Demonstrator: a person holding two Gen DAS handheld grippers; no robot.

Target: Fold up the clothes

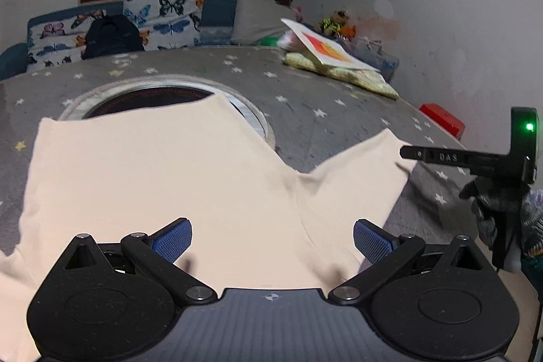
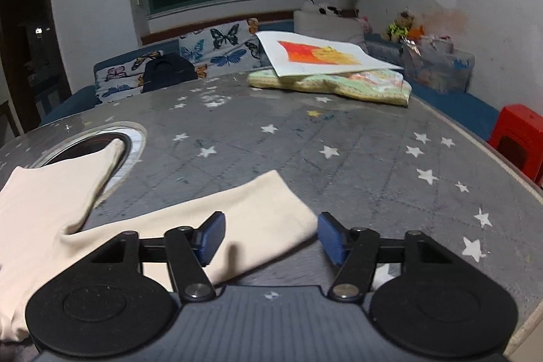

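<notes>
A beige garment point(image 1: 163, 178) lies flat on the grey star-patterned table point(image 1: 305, 90), one part over a round hole in the table. My left gripper point(image 1: 271, 241) is open, its blue pads just above the garment's near part. The other gripper's body point(image 1: 488, 155) shows at the right of the left wrist view. In the right wrist view the garment point(image 2: 258, 212) has one leg or sleeve stretched toward me. My right gripper point(image 2: 271, 236) is open over that end, near its right edge, holding nothing.
A round hole point(image 2: 91, 148) sits in the table at the left. A folded patterned cloth point(image 2: 339, 83) with a white picture board point(image 2: 322, 53) on it lies at the far side. A red stool point(image 2: 519, 138) stands beyond the right edge. A butterfly-print sofa point(image 2: 190, 56) is behind.
</notes>
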